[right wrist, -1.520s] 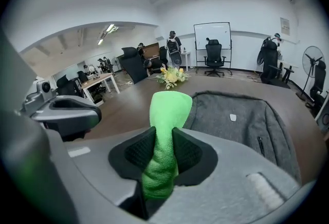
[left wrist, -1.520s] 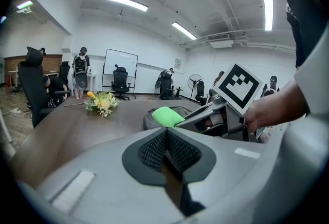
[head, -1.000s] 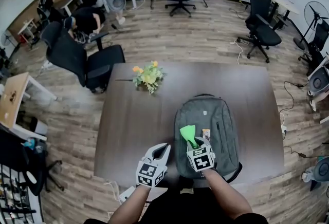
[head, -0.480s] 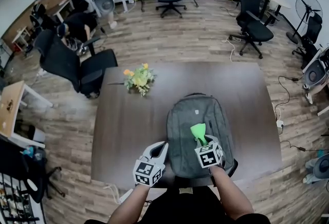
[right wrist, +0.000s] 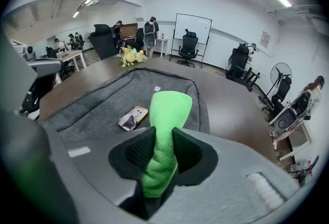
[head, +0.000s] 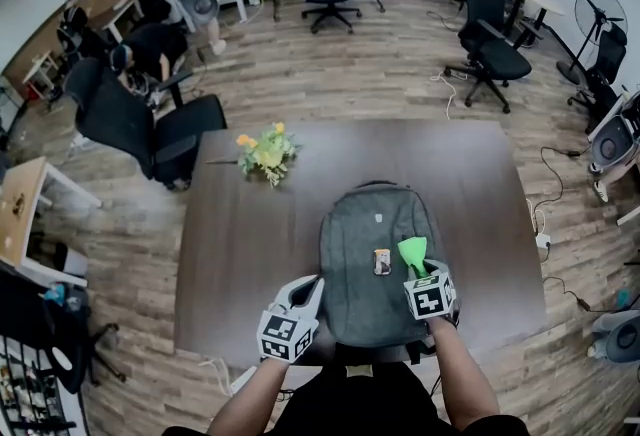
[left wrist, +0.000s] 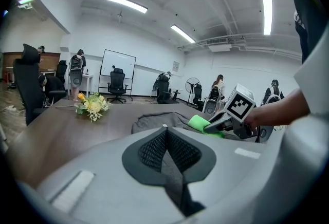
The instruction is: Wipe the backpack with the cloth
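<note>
A grey backpack [head: 375,234] lies flat on the dark table [head: 250,244], its top toward the far side. My right gripper [head: 418,269] is shut on a bright green cloth [head: 412,252] [right wrist: 165,115] over the backpack's right part. The cloth's free end rests on or just over the fabric. A small printed card [head: 381,262] [right wrist: 132,116] lies on the backpack left of the cloth. My left gripper [head: 307,292] [left wrist: 165,133] is shut with nothing in it, at the backpack's near left corner. The backpack [left wrist: 154,122] shows beyond its jaws.
A bunch of yellow flowers [head: 262,154] [right wrist: 131,56] lies on the table's far left part. Office chairs [head: 150,124] stand close to the table's left corner, more [head: 490,34] farther off. Several people are at desks at the back left. The table's near edge is at my body.
My right gripper has carried the green cloth rightward across the backpack, uncovering the small card. The left gripper has hardly moved.
</note>
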